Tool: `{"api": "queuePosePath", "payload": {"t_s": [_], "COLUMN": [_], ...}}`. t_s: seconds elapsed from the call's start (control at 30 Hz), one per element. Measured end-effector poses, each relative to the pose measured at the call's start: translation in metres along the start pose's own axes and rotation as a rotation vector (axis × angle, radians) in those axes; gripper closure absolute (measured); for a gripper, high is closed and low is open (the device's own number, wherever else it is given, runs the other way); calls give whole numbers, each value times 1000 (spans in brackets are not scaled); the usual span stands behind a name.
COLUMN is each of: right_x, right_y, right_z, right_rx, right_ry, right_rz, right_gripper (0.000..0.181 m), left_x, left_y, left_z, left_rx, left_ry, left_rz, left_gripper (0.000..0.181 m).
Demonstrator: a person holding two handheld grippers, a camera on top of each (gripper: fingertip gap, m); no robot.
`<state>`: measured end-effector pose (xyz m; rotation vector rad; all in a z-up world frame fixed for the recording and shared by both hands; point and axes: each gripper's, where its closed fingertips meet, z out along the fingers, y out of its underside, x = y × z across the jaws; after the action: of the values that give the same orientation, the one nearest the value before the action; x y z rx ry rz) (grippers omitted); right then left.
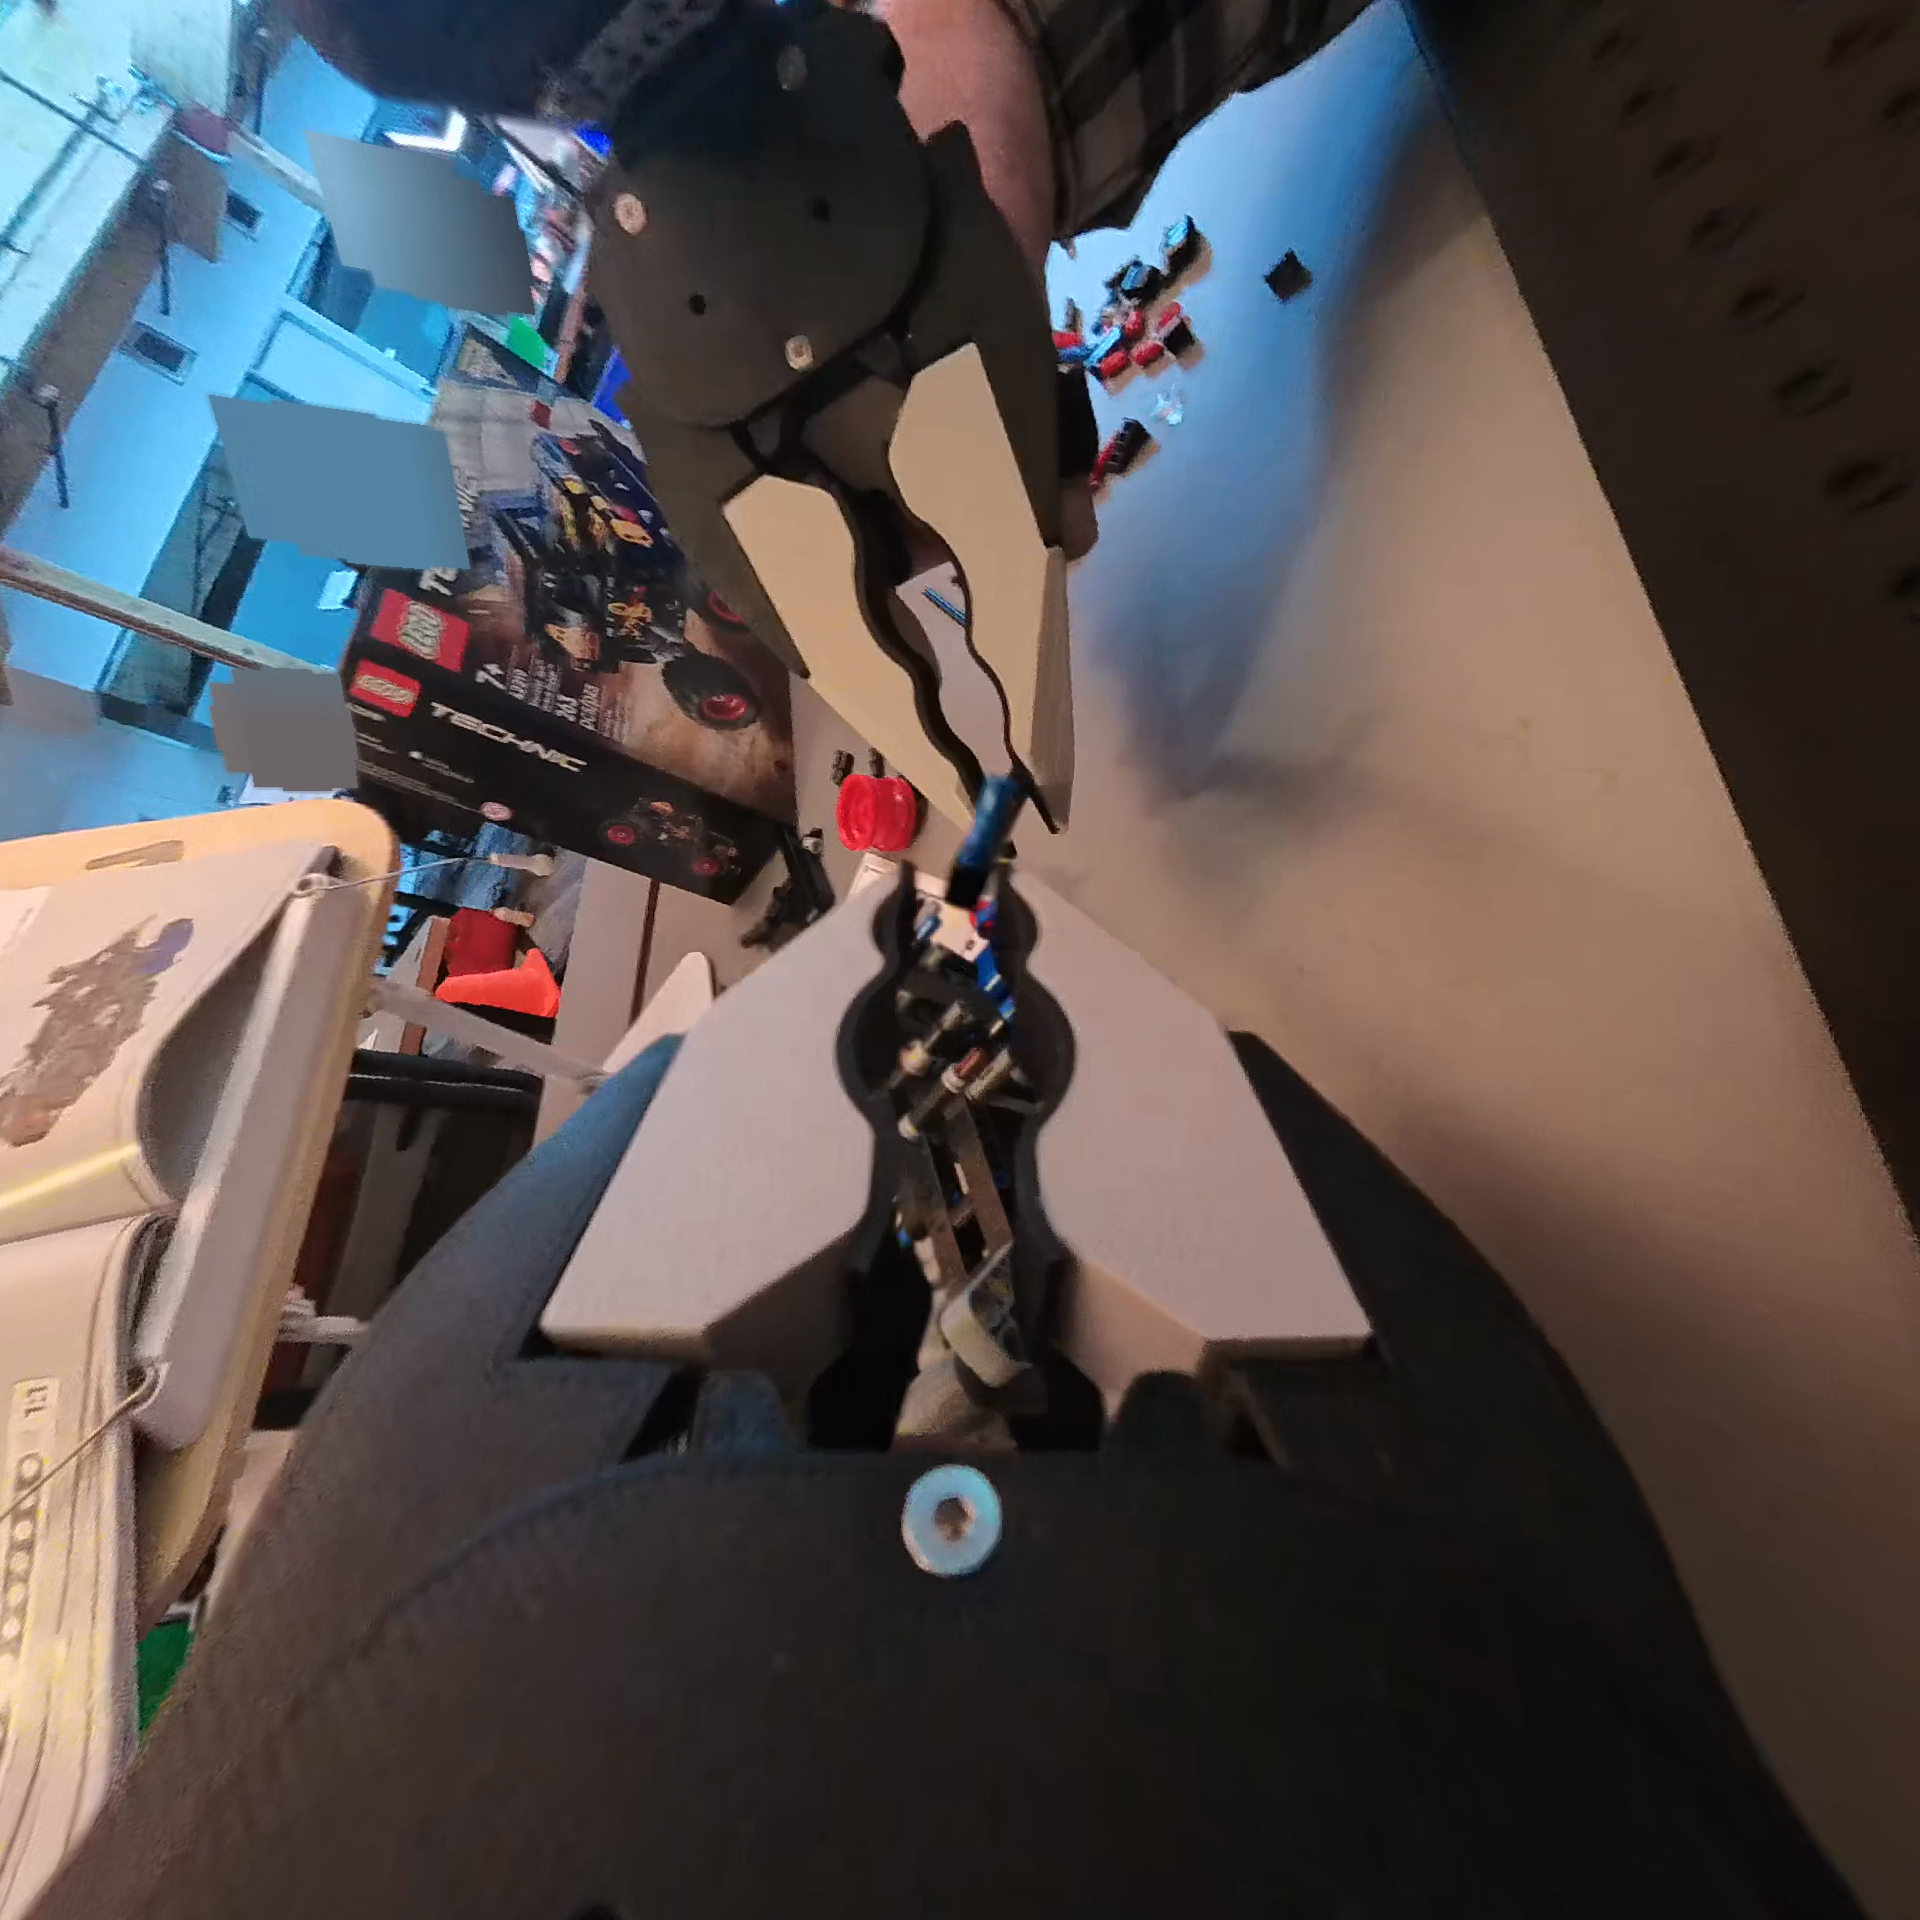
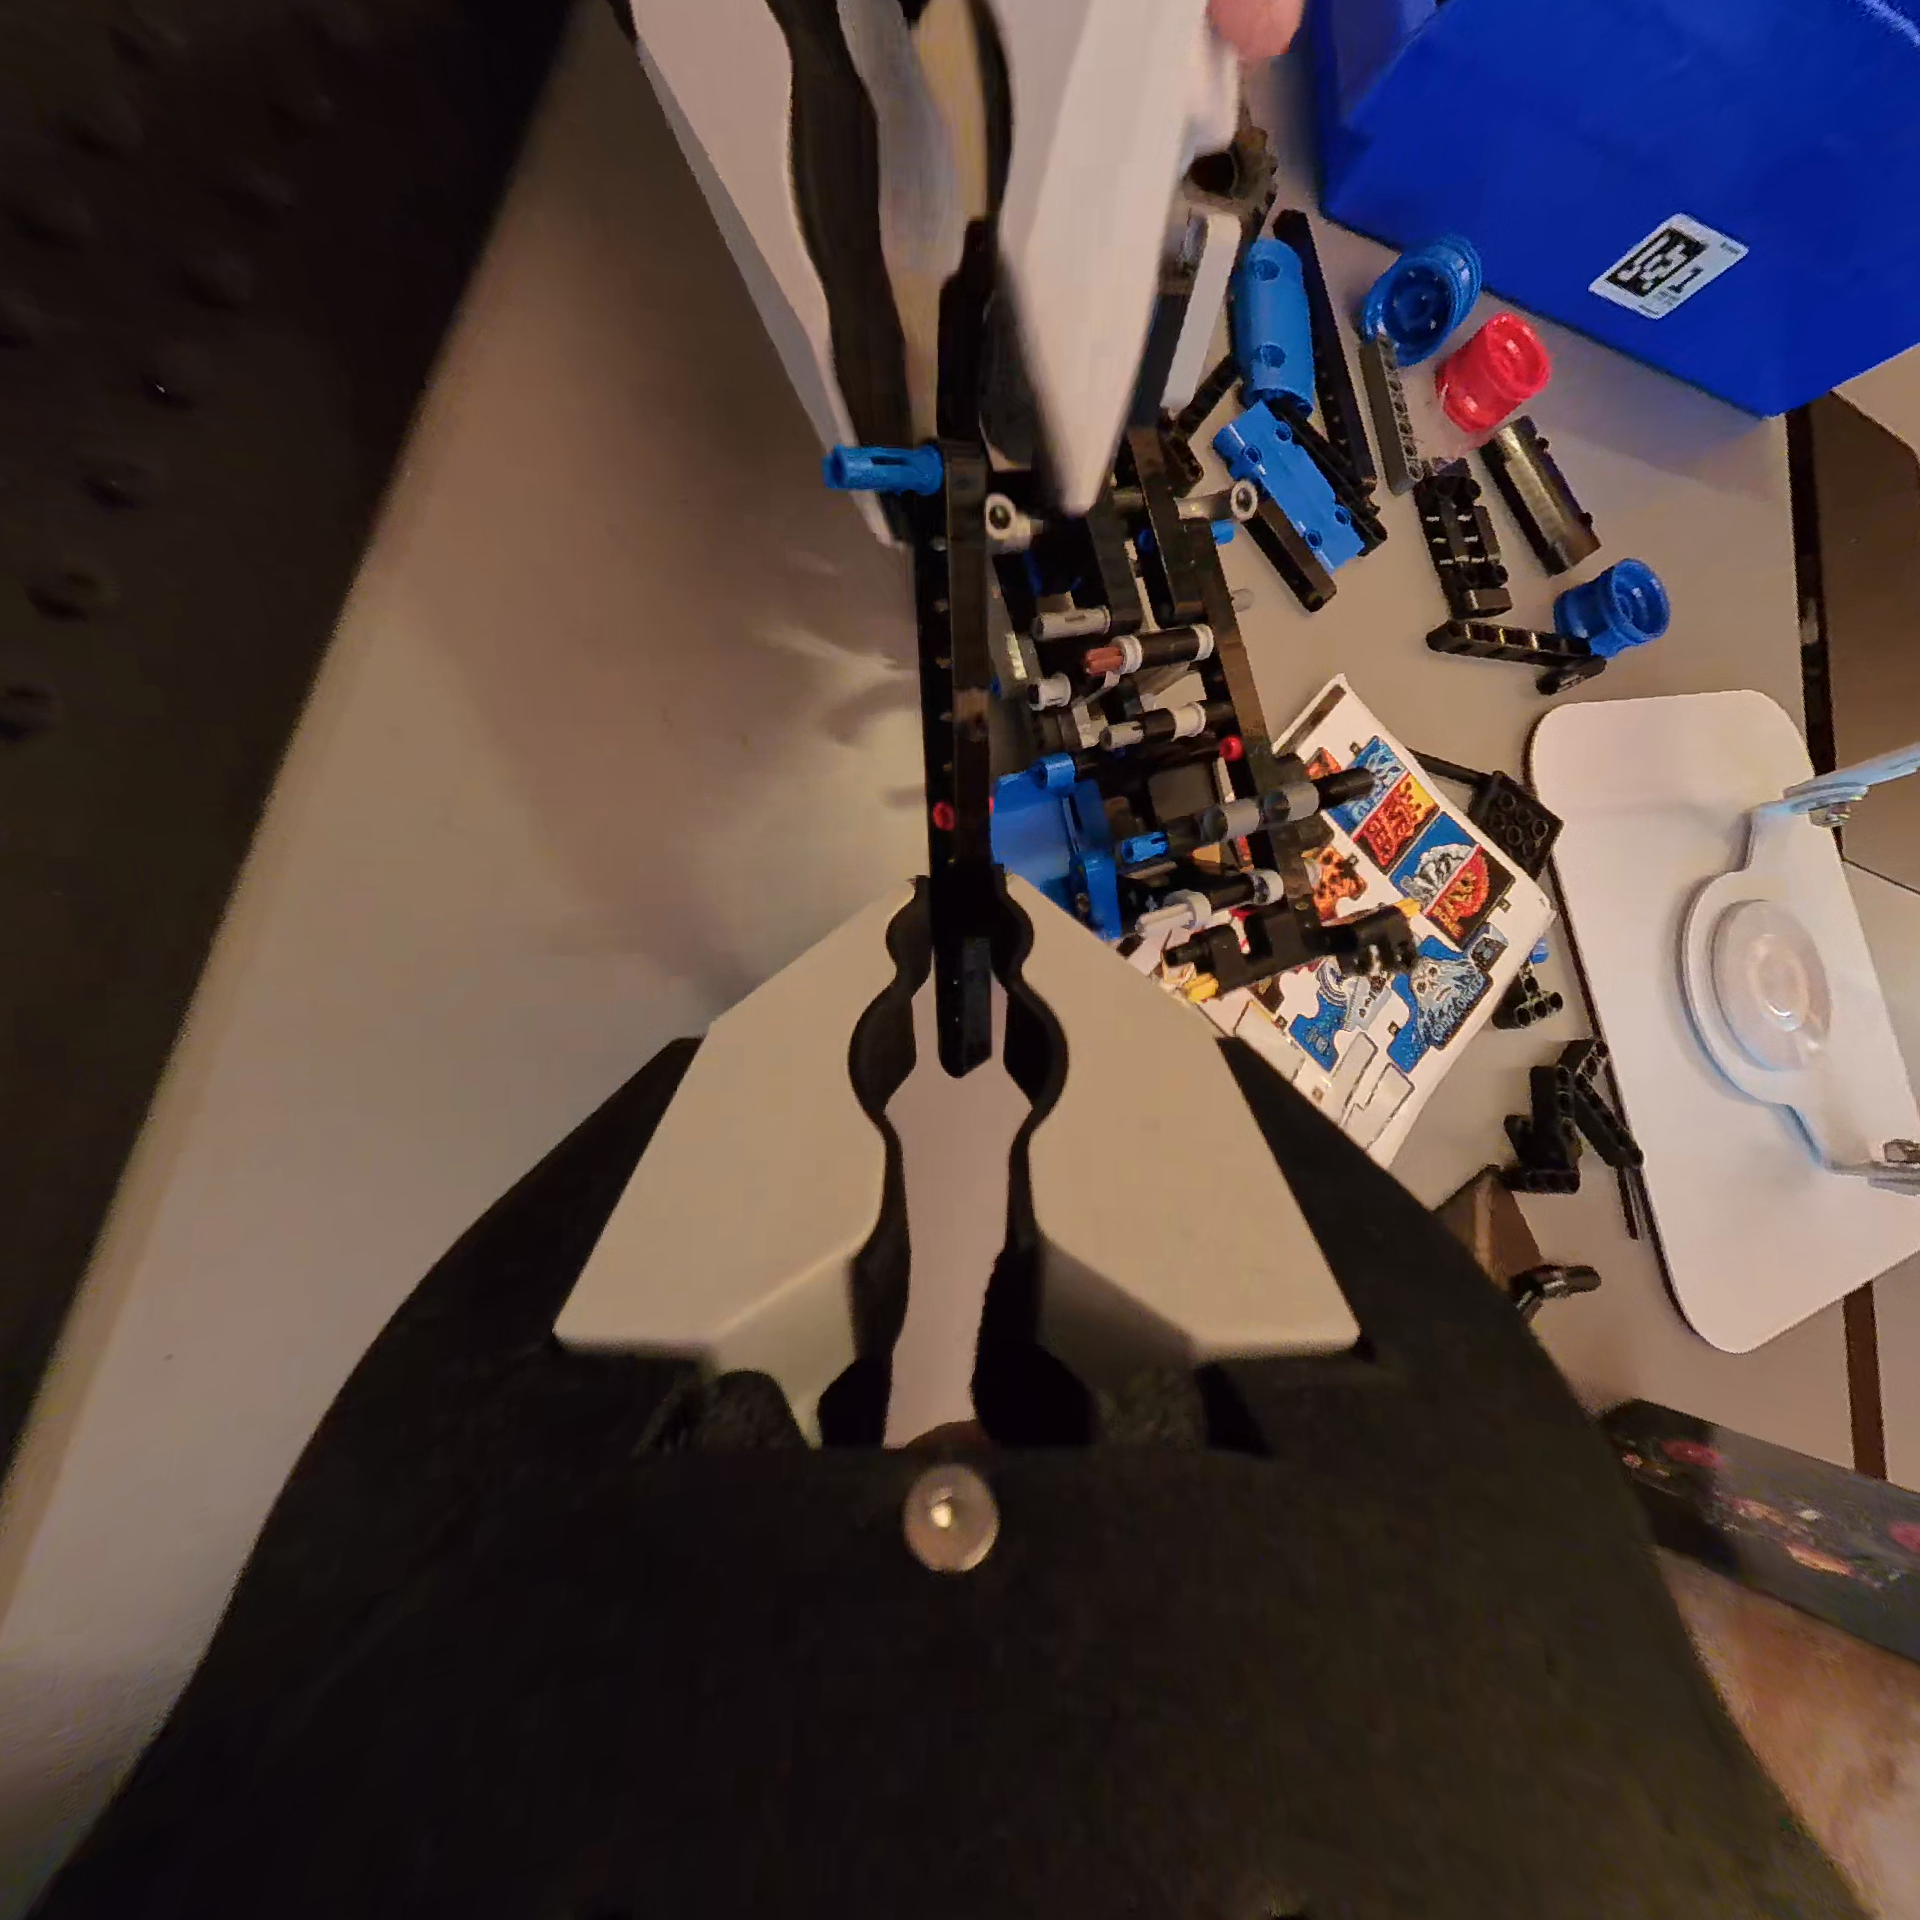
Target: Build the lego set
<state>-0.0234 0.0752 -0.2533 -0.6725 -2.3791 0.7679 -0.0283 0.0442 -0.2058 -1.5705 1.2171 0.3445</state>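
- Left tongs (image 1: pixel 961 914) are clenched on the lego chassis (image 2: pixel 1132 727), held above the table (image 2: pixel 582 644).
- Right tongs (image 2: pixel 961 925) grip the long black beam (image 2: pixel 961 665) on the chassis' side.
- The blue bin (image 2: pixel 1621 156) stands behind loose pieces; its inside is hidden.

dim warm indoor light, cool blue glow far left, soft shadows, motion blur, strong fisheye edge distortion

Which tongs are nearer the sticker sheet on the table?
Right, as far as the views show. The right tongs, shut on a black beam, sit just beside the sticker sheet. The left tongs grip the assembly's far end, beyond it.
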Motion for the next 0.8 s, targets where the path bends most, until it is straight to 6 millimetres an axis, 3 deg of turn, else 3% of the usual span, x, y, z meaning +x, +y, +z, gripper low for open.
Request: {"api": "queuePosePath", "payload": {"t_s": [0.07, 0.13, 0.2, 0.37, 0.53, 0.8], "right_x": [1, 1, 2, 10, 13, 25], "right_y": [5, 5, 4, 3, 12, 27], "right_z": [1, 3, 3, 0, -1, -6], "right_rx": [-23, -20, -19, 15, 10, 9], "right_ry": [7, 0, 6, 22, 8, 22], "right_rz": [-5, 4, 9, 56, 108, 204], "right_gripper": [173, 173, 173, 172, 158, 170], "left_x": [-2, 1, 3, -1, -6, -11], "left_y": [-3, -3, -4, 0, 4, 7], "left_z": [-1, -1, 0, 1, -1, -3], "left_rx": [7, -2, -9, -17, -14, -23], "left_ry": [-13, -3, -3, -25, -49, -85], "left_rz": [3, 30, 54, 53, 44, 50], "left_gripper": [158, 161, 176, 179, 180, 179]}}
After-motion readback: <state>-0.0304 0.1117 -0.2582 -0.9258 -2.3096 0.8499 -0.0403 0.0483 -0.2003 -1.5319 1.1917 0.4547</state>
